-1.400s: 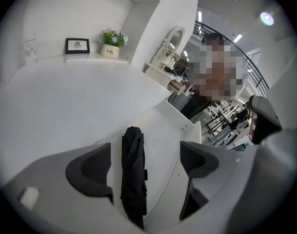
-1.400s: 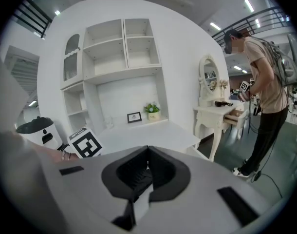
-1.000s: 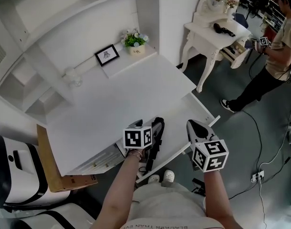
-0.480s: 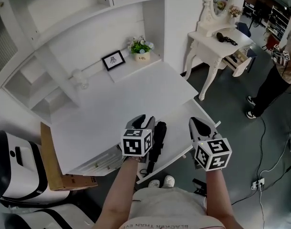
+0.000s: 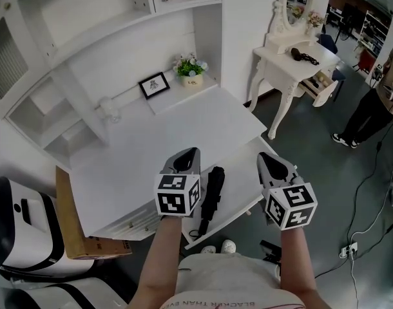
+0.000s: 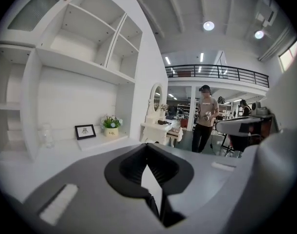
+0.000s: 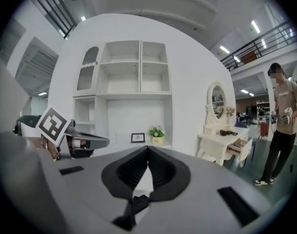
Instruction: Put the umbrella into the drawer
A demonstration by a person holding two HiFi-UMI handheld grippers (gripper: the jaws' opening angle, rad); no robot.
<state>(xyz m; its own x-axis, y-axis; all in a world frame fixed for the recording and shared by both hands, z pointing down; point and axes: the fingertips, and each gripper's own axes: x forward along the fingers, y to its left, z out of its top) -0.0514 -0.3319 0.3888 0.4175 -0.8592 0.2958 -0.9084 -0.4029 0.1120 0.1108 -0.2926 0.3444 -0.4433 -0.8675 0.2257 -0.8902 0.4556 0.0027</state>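
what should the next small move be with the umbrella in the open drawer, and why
Probably lower the right gripper to the front of the drawer and push it shut. The umbrella lies in the open drawer, and both grippers hang above it, shut and empty; the jaws of the left gripper have just closed on nothing.

Left tool (image 5: 192, 152): grey shell, black inner pads, white marker cube (image 5: 178, 195) printed with black squares.
Right tool (image 5: 263, 156): same build.
Shirt (image 5: 235, 279): pale, black lettering.
Shoes (image 5: 221, 240): white.
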